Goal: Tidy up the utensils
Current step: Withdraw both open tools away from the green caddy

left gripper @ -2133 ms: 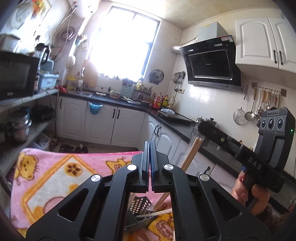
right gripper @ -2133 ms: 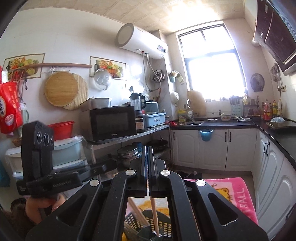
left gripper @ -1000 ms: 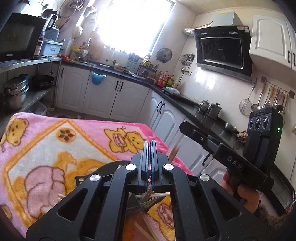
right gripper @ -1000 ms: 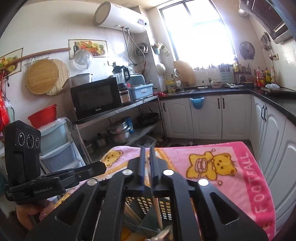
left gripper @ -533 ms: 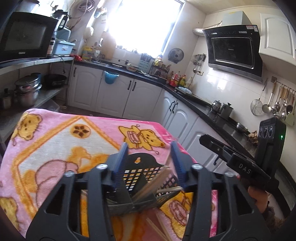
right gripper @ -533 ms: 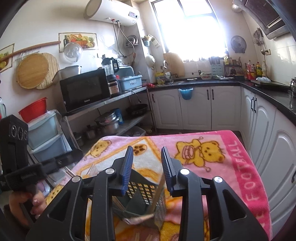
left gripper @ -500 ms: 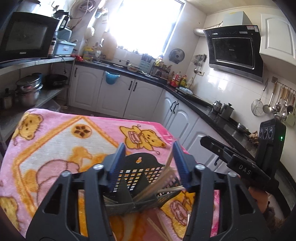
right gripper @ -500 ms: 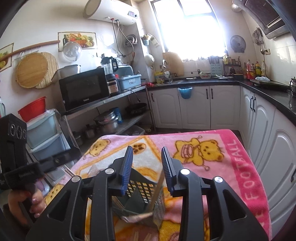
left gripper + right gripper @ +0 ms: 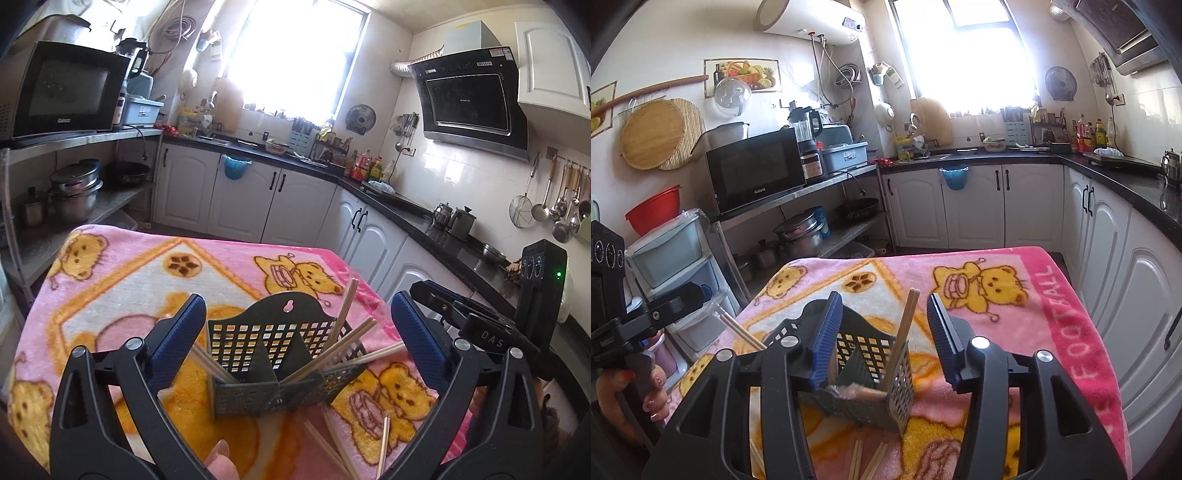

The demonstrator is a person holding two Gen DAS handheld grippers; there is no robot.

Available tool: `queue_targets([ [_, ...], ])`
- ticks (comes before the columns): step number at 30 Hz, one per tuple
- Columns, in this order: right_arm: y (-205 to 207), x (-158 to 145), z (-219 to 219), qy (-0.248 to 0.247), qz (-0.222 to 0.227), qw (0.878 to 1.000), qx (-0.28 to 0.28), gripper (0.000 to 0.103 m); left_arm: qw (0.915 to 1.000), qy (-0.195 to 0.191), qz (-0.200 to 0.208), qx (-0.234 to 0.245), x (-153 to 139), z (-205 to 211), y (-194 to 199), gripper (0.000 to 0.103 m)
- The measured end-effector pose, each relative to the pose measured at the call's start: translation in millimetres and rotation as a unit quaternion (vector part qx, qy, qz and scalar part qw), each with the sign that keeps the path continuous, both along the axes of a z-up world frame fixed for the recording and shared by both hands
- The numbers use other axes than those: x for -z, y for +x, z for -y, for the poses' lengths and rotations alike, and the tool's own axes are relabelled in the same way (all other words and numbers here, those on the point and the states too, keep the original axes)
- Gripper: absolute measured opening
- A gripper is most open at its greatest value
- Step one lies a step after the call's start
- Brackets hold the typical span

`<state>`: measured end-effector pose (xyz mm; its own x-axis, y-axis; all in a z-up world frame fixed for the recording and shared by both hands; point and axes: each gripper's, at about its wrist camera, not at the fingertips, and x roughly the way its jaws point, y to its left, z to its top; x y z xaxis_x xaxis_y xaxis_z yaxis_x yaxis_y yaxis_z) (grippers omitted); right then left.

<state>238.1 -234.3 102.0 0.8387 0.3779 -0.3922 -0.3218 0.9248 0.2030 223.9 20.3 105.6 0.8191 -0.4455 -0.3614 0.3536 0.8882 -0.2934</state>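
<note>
A pink bear-print blanket (image 9: 110,280) covers the counter; a black perforated plastic utensil basket (image 9: 266,354) holding wooden chopsticks (image 9: 343,317) stands near its front edge. Left tongs (image 9: 299,343) and right tongs (image 9: 884,339) are both opening, gripping nothing.

Black gripper (image 9: 295,336), blue ribbed pads (image 9: 177,334)

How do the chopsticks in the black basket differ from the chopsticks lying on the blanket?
The chopsticks in the basket lean at steep angles, splayed against its mesh walls; the loose chopsticks lie flat on the pink blanket. The first are contained in the black basket; the second are in front of it, scattered. Both look like plain light wood.
</note>
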Motion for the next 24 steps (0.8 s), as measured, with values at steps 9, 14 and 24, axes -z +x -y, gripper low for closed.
queue_targets([
  [9,-23,4,5,-0.004,0.004,1.000,0.001,0.052,1.0000,-0.004,0.000,-0.008,3,-7,-16,0.093],
  [14,-39,9,6,-0.009,0.003,1.000,-0.002,0.053,1.0000,-0.005,0.002,-0.008,4,-9,-26,0.093],
  [24,-62,18,-5,-0.039,0.002,0.999,-0.012,0.053,0.9999,-0.007,0.000,-0.014,9,-17,-44,0.092],
])
